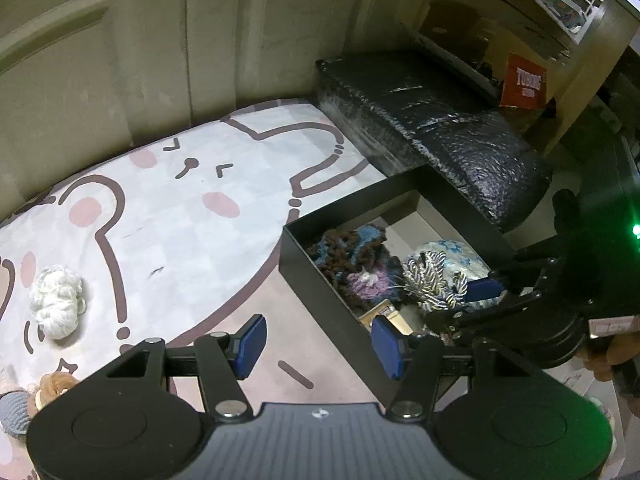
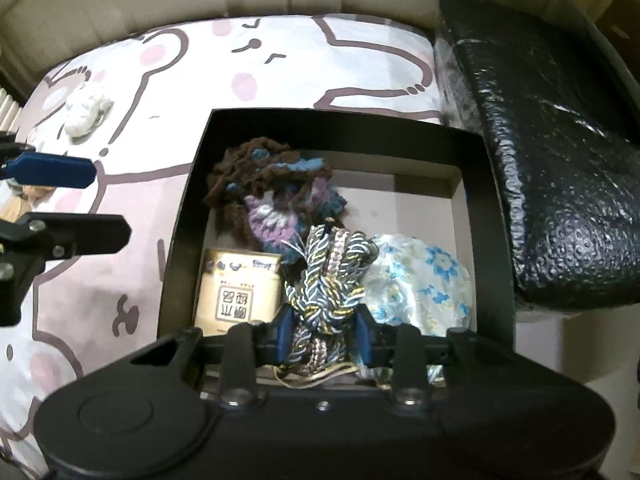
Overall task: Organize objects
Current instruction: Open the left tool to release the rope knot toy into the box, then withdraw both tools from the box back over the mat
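A black open box [image 2: 180,216] sits on the cartoon-print bedsheet [image 2: 120,272]. It holds brown, blue and purple crochet pieces [image 2: 264,188], a tan packet [image 2: 236,288], a blue-flowered cloth bundle [image 2: 424,280] and a bundle of braided cord [image 2: 328,268]. My right gripper [image 2: 322,336] is over the near end of the box, shut on the braided cord [image 1: 428,276]. My left gripper [image 1: 320,344] is open and empty, above the sheet by the box's near left wall [image 1: 320,292]. A ball of white yarn [image 1: 56,300] lies on the sheet at the left; it also shows in the right wrist view [image 2: 86,114].
A black foam-wrapped block [image 1: 448,120] lies right of the box, against the bed end. Beige cabinet doors [image 1: 160,40] stand behind the bed. A brown crochet item [image 1: 52,386] and a grey knit piece [image 1: 14,412] lie at the sheet's near left corner. An orange sign [image 1: 524,82] stands at back right.
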Motion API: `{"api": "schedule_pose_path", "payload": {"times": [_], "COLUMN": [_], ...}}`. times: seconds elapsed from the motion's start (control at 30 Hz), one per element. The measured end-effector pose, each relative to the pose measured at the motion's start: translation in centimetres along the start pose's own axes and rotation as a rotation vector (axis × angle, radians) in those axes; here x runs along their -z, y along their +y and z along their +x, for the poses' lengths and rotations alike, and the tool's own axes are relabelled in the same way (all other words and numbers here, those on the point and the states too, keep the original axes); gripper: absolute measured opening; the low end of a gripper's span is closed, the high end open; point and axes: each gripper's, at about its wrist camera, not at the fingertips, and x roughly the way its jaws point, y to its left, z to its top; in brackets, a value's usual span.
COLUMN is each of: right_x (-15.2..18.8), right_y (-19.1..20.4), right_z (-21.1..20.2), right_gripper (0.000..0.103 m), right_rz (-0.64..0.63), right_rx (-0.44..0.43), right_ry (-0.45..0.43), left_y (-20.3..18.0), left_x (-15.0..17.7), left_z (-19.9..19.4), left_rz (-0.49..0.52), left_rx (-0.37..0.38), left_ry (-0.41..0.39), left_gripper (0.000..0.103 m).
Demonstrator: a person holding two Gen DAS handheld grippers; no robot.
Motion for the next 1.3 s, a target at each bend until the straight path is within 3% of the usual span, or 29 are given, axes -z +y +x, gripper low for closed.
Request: {"api": "schedule_pose_path", "payload": {"times": [0.3,0.47,0.7,0.9,1.3], "right_x": [-0.2,0.0,0.9,2.2,4.7], "right_y": [0.8,-0.2,-2.0,-3.7,-4.7], "right_z": [1.5,-0.4,-4.3,-6.5,-9.0], "right_gripper": [0.036,0.063,0.069,0.075,0.086], "right_rz": [-0.028,0.005,0.056,0.099,0.095], "right_rx": [0.016,0.003,-0.007,0.01,0.012], "right_ry": [-0.021,-0.089,-0.204,-0.273,-0.352], "left_y": [-0.4,-0.8,-1.3,-1.7,-2.9], "left_x": [0.1,0.2,0.2,0.3,0.8], "left_z": [0.2,0.2,0.0,-0.6,-1.9], "left_rz": [0.013,0.024,0.022,-0.004,-0.023], "left_rx": [-0.007,-0.009,-0.019,-0.036,-0.085], "left_ry": [0.007,0.008,0.0,-0.015,-0.052], "left_gripper": [0.059,0.059,0.059,0.065,0.091]}}
